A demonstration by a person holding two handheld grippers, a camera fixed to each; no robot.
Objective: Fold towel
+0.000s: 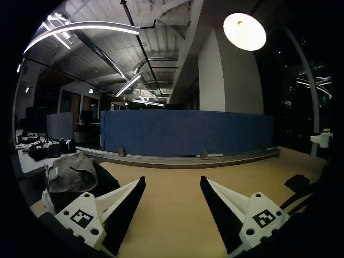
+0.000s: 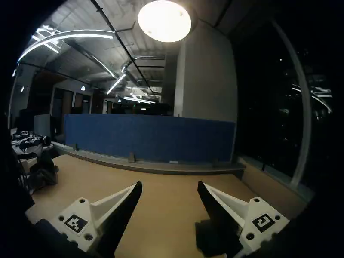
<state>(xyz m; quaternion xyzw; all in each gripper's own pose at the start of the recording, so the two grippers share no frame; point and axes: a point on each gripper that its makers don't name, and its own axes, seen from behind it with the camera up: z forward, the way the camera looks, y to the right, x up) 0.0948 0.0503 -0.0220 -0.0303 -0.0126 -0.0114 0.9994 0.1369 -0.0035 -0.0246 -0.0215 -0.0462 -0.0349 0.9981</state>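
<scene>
Your left tongs (image 1: 172,178) stood apart, empty | your right tongs (image 2: 169,183) apart too | grey towel (image 1: 71,173) lay bunched on the bench (image 1: 172,223), left of your left tongs, probably nearer them | long axis unclear

towel (image 1: 71,173): grey | desk (image 1: 172,215): tan | partition (image 1: 185,131): blue | left gripper (image 1: 172,178): white and black, square-patterned tags

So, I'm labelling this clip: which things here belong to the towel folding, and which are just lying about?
For the job: grey towel, left gripper, right gripper, wooden table.
Lying about: black object on the table, blue divider, desk clutter beyond.
</scene>
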